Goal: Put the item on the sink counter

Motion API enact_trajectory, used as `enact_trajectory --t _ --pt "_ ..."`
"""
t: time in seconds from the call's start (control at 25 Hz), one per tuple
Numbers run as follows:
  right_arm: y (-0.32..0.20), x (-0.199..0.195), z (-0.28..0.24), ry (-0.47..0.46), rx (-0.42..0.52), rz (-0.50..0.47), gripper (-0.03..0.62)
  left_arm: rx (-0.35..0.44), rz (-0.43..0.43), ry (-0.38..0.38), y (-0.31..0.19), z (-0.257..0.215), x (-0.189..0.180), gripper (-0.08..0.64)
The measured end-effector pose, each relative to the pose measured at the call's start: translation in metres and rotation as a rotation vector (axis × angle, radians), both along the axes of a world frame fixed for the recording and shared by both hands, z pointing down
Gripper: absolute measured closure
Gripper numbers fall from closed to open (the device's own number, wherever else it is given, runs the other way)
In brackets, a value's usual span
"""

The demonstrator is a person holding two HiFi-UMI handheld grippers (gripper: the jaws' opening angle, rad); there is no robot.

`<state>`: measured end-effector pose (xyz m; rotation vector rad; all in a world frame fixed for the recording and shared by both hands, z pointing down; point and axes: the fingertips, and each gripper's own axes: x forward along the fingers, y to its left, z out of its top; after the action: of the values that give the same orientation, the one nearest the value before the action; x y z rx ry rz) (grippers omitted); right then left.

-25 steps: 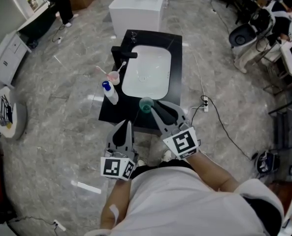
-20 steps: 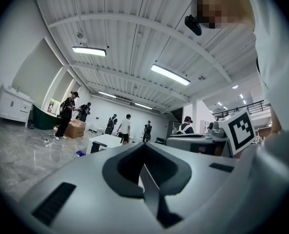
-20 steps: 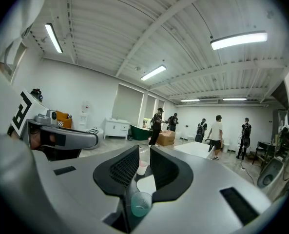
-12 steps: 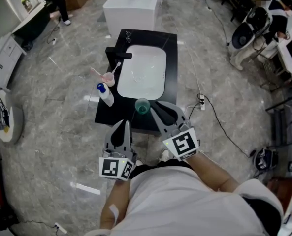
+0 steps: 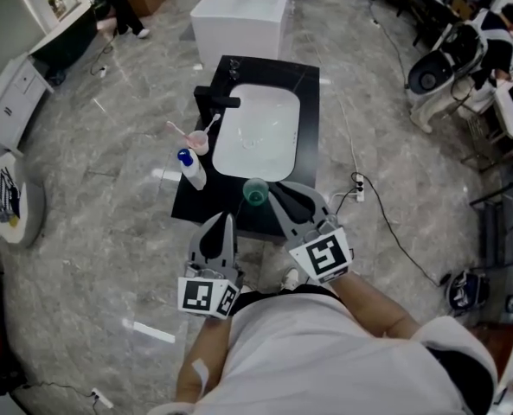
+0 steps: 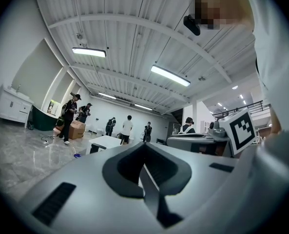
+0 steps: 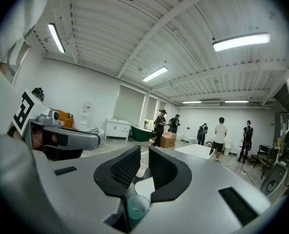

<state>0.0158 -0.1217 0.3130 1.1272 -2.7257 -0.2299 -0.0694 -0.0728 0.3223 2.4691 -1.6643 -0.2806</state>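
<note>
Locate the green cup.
Head view, centre: green cup between the right gripper's jaws, which have just been closing, at the counter's near edge by the basin.

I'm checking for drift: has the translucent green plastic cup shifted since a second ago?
No: the translucent green plastic cup stays at the near rim of the white sink basin.

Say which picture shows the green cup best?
The right gripper view: the green cup is nearest there, between the jaws of the right gripper, which have just been closing. The head view shows it small, at that gripper's tip by the sink counter. The left gripper view misses it.
</note>
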Motion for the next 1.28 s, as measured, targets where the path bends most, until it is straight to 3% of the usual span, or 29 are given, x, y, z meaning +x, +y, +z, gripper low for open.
enact_trajectory --t 1.28 --pt "0.0035 -0.0096 -0.0075 -0.003 0.015 -0.028 0.528 -0.024 0.005 0.002 -0.0042 0.0055 -0.0051 0.557"
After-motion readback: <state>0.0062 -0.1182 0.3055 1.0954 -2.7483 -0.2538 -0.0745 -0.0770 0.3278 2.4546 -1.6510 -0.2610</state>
